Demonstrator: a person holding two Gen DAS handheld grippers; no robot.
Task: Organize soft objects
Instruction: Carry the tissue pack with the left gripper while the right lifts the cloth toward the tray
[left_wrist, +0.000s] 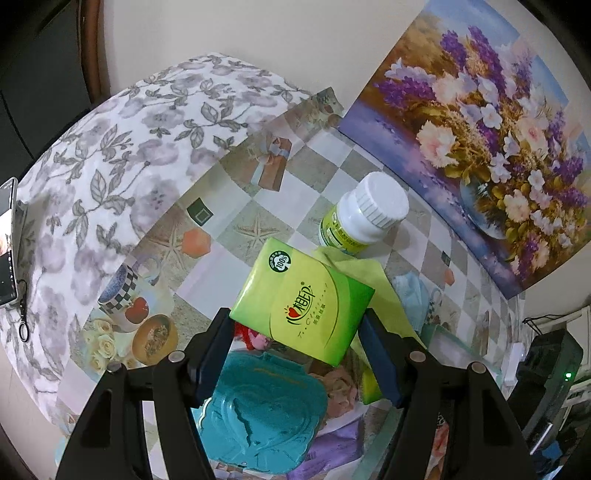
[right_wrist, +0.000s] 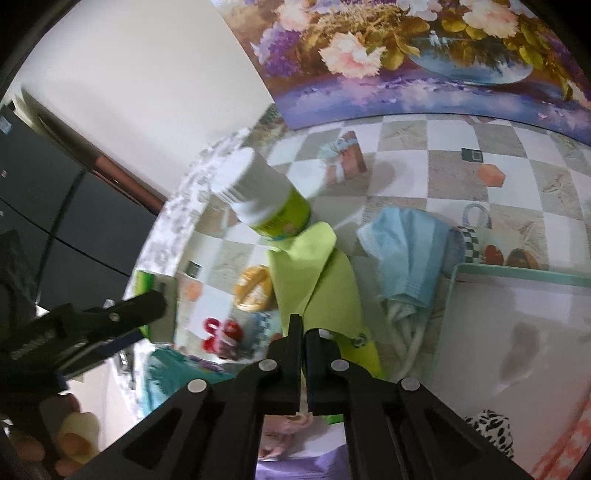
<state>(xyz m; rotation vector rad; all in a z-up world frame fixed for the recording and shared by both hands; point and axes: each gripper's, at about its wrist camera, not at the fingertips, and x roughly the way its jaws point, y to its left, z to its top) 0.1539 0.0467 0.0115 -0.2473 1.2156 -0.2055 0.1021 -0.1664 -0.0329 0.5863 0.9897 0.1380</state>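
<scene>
My left gripper (left_wrist: 295, 325) is shut on a green tissue pack (left_wrist: 303, 299) and holds it above the table. A light green cloth (left_wrist: 365, 273) lies under and behind the pack. In the right wrist view my right gripper (right_wrist: 303, 328) is shut on that green cloth (right_wrist: 314, 273), pinching its near edge. A blue face mask (right_wrist: 402, 251) lies right of the cloth, beside a pale tray (right_wrist: 517, 280). The left gripper's body shows at the left of the right wrist view (right_wrist: 110, 317).
A white-capped bottle (left_wrist: 365, 214) stands on the far end of the cloth, tilted in the right wrist view (right_wrist: 262, 195). A teal lid (left_wrist: 258, 410), a red toy (right_wrist: 221, 332) and a yellow-capped jar (right_wrist: 253, 288) lie nearby. A flower painting (left_wrist: 480, 129) leans on the wall. A black-and-white spotted item (right_wrist: 491, 432) sits on the tray.
</scene>
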